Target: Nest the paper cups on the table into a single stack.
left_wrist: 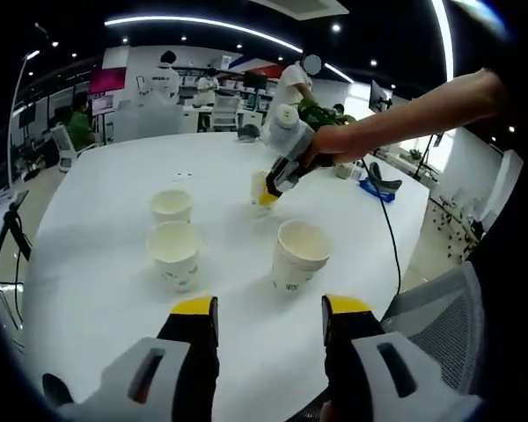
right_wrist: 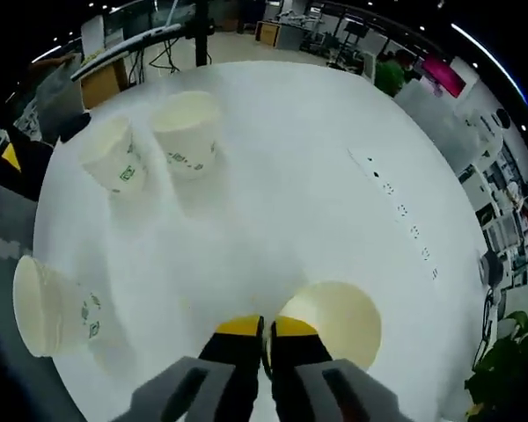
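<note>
Right gripper (right_wrist: pixel 265 327) pinches a cup's (right_wrist: pixel 334 323) near rim between its tips; left gripper (left_wrist: pixel 270 309) hangs wide. A thin rim (paper) may crumple or slip when lifted.

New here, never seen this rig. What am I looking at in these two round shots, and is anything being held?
No robot: a person holds a two-jaw gripper in each hand, and a fisheye camera rides on each, looking along its jaws.

In the left gripper view, the left gripper stands open, yellow-tipped, over a round white table. Three paper cup positions stand ahead: two single cups and a nested stack. Farther off, the person's hand brings the right gripper onto a fourth cup.

The right gripper view shows that grip close up: the jaws pinch the rim of that cup. The other cups sit across the table.
</note>
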`<state>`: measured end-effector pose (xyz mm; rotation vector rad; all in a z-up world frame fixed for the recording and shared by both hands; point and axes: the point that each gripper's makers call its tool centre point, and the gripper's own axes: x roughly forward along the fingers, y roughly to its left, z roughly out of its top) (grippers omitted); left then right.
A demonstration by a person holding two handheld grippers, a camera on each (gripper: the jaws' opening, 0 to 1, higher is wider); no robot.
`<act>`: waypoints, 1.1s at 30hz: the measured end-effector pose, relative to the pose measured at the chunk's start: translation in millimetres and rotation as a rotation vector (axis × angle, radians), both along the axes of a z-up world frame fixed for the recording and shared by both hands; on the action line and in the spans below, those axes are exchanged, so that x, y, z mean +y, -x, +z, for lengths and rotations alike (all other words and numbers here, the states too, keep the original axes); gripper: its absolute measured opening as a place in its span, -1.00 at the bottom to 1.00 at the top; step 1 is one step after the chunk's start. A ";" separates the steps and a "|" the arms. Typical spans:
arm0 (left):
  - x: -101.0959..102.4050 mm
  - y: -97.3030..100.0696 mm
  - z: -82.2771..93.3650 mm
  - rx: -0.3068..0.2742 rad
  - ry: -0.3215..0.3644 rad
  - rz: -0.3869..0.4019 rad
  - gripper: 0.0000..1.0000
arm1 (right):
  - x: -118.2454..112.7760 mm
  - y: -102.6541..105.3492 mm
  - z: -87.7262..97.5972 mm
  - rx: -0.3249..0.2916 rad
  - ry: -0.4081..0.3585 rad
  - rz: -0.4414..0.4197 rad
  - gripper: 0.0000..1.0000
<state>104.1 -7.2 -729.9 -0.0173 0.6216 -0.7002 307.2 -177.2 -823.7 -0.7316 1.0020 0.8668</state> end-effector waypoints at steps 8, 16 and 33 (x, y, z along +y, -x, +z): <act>-6.7 3.3 -1.4 0.006 0.004 -0.010 -0.12 | -8.0 7.2 6.9 -0.023 -0.028 0.002 -1.00; -15.3 4.5 0.0 -0.002 0.011 -0.026 -0.11 | -7.0 25.5 18.5 -0.049 -0.023 0.026 -1.00; -13.8 3.1 6.5 -0.032 0.002 -0.044 0.00 | -4.1 53.4 39.4 -0.089 -0.094 0.004 -1.00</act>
